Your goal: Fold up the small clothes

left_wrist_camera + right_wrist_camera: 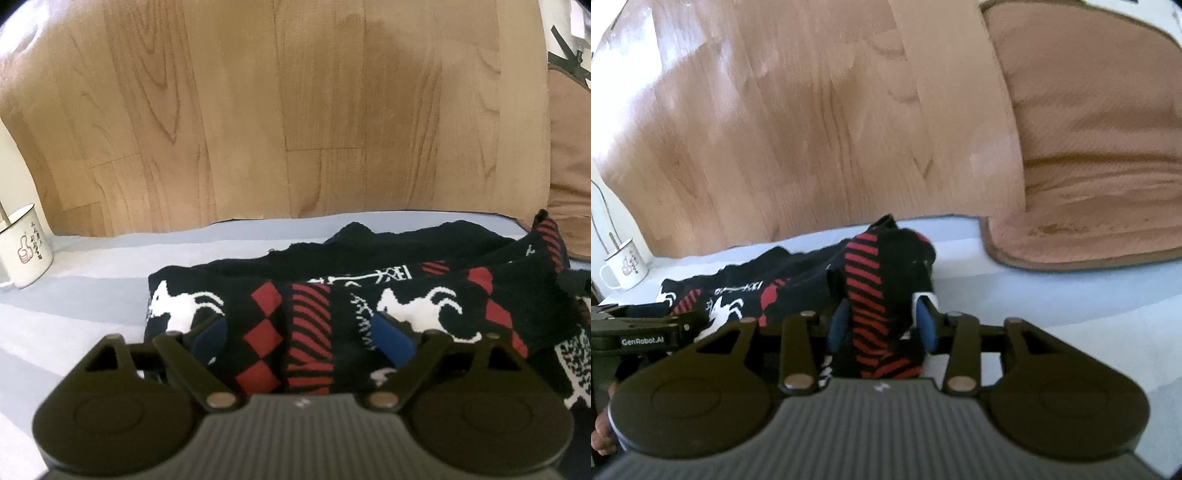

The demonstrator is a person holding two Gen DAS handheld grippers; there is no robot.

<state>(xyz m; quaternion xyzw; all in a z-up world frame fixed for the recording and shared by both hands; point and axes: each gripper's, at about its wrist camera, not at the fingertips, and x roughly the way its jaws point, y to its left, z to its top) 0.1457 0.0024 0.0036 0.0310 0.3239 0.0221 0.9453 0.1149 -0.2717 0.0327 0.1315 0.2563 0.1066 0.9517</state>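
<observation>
On the pale blue sheet (92,295), the patterned garment (332,295) runs lengthwise between both grippers: left gripper (301,332) pinching one end, right gripper (882,325) pinching the raised other.

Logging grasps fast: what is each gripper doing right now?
Left gripper: shut on the patterned sock.
Right gripper: shut on the same sock's lifted end.
</observation>
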